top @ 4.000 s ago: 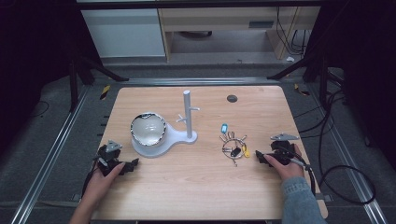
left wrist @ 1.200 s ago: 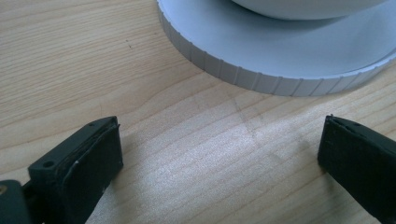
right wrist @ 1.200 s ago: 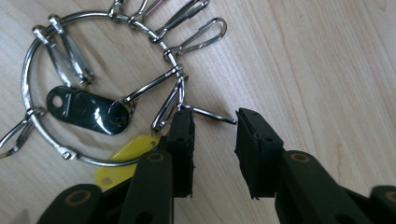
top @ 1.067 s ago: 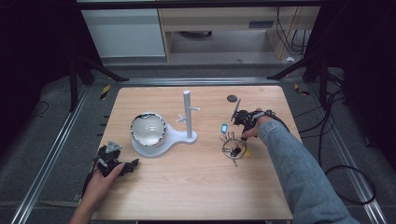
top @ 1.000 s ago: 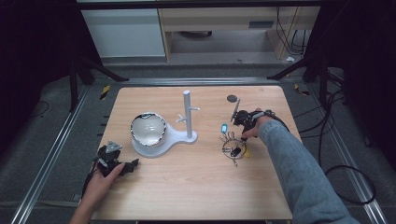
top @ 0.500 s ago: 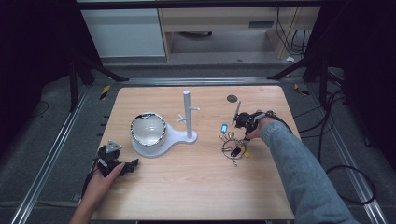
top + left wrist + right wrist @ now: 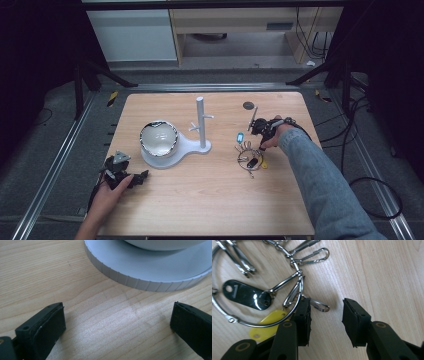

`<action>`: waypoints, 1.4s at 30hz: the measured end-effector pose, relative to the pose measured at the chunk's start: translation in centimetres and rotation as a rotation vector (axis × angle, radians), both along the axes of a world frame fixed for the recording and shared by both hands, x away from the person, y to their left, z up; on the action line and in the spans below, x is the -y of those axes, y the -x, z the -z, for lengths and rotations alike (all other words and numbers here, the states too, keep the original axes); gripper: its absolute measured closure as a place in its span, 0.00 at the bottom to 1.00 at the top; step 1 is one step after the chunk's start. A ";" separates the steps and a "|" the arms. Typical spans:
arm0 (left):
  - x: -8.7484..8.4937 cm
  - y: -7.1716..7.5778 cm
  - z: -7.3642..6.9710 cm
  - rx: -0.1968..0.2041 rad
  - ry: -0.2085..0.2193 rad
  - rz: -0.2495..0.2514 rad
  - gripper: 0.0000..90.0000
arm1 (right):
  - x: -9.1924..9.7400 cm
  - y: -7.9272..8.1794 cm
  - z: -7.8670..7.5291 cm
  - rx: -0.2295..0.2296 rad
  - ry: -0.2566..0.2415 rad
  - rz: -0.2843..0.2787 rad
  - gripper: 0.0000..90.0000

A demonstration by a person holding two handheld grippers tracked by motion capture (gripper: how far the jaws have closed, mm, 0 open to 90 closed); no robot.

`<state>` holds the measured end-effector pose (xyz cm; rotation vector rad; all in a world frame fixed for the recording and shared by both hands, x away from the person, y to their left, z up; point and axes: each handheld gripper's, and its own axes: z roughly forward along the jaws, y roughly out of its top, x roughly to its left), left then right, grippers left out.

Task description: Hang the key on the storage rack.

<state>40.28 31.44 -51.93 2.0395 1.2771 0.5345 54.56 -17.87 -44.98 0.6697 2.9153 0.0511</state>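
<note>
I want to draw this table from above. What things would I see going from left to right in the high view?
Left tool → bowl → white post with pegs → small blue tag → ring of clips and tags → right tool.

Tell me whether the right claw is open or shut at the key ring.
Open. In the right gripper view the right claw shows bare table between its jaws; one jaw sits at the key ring, holding nothing.
</note>
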 end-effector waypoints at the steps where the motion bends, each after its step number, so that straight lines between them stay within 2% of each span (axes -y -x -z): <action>1: 0.0 0.0 0.0 0.000 -0.001 0.001 0.00 | 0.0 -0.1 0.1 -0.003 -0.003 -0.002 0.66; 6: 0.0 0.0 0.0 0.001 -0.001 0.001 0.00 | -0.1 -0.3 0.3 -0.031 -0.035 -0.025 0.72; 11: 0.0 0.0 0.0 0.000 0.002 0.000 0.00 | 0.1 0.7 0.6 -0.075 0.011 -0.046 0.88; 13: 0.0 0.0 0.0 0.000 0.001 0.000 0.00 | 0.2 1.2 0.5 -0.073 0.016 -0.043 0.92; 17: 0.0 0.0 0.0 0.000 0.002 0.000 0.00 | 0.5 2.0 0.5 -0.070 -0.008 -0.040 0.96; 24: 0.0 0.0 0.0 -0.002 0.001 0.000 0.00 | 0.4 2.7 0.6 -0.067 -0.036 -0.030 0.90; 31: 0.0 0.0 0.0 -0.001 0.002 0.000 0.00 | 0.0 2.0 0.8 -0.078 -0.063 -0.008 0.91; 36: 0.0 0.0 0.0 -0.001 0.001 0.000 0.00 | -0.3 1.9 0.9 -0.075 -0.061 -0.013 0.91; 42: 0.0 0.0 0.0 -0.002 0.001 0.000 0.00 | -0.1 2.0 0.7 -0.075 -0.053 -0.013 0.98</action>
